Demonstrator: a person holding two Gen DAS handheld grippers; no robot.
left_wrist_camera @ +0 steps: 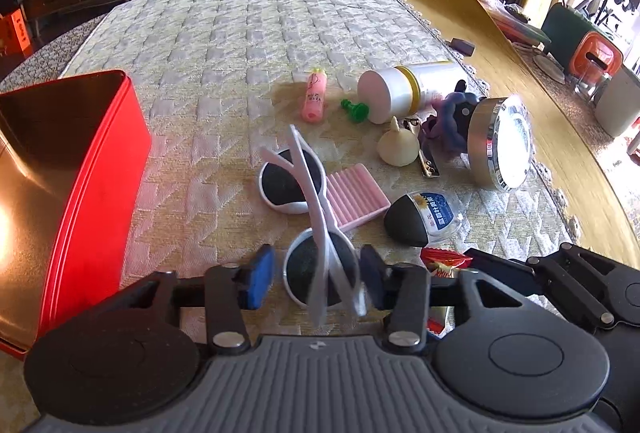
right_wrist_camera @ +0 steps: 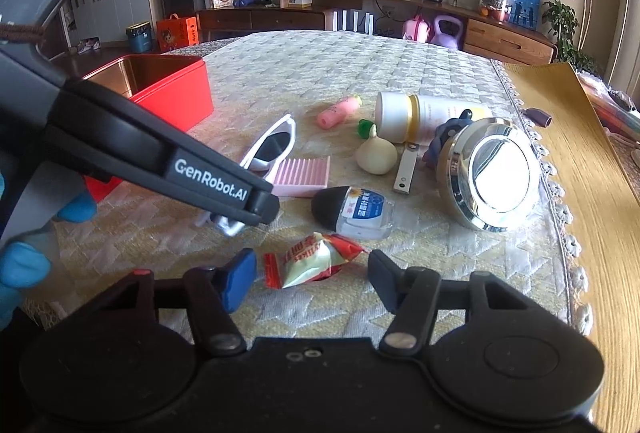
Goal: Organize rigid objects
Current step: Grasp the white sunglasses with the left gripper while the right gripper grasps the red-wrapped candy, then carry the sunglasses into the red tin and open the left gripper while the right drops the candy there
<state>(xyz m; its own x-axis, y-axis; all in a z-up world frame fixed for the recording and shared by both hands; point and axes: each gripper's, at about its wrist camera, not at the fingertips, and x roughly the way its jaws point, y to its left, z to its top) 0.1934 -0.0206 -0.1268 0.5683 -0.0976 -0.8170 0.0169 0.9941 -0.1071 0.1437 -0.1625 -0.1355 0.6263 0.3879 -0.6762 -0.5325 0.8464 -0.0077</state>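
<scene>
White-framed sunglasses (left_wrist_camera: 308, 193) with dark lenses lie on the quilted table cover; their near lens sits between the pads of my left gripper (left_wrist_camera: 318, 277), which is open around it, the right pad close to the frame. The sunglasses also show in the right wrist view (right_wrist_camera: 272, 149), partly hidden by the left gripper body. My right gripper (right_wrist_camera: 310, 275) is open, its pads on either side of a red and white snack packet (right_wrist_camera: 310, 261). A red tin box (left_wrist_camera: 68, 169) stands open at the left; it also shows in the right wrist view (right_wrist_camera: 168, 89).
Loose on the cover: a pink ridged block (left_wrist_camera: 354, 195), a small bottle with a black cap (right_wrist_camera: 352, 211), a chrome round mirror (right_wrist_camera: 490, 175), a white jar (right_wrist_camera: 424, 115), a garlic-shaped toy (right_wrist_camera: 376, 153), a nail clipper (right_wrist_camera: 406, 169), a pink tube (right_wrist_camera: 338, 111).
</scene>
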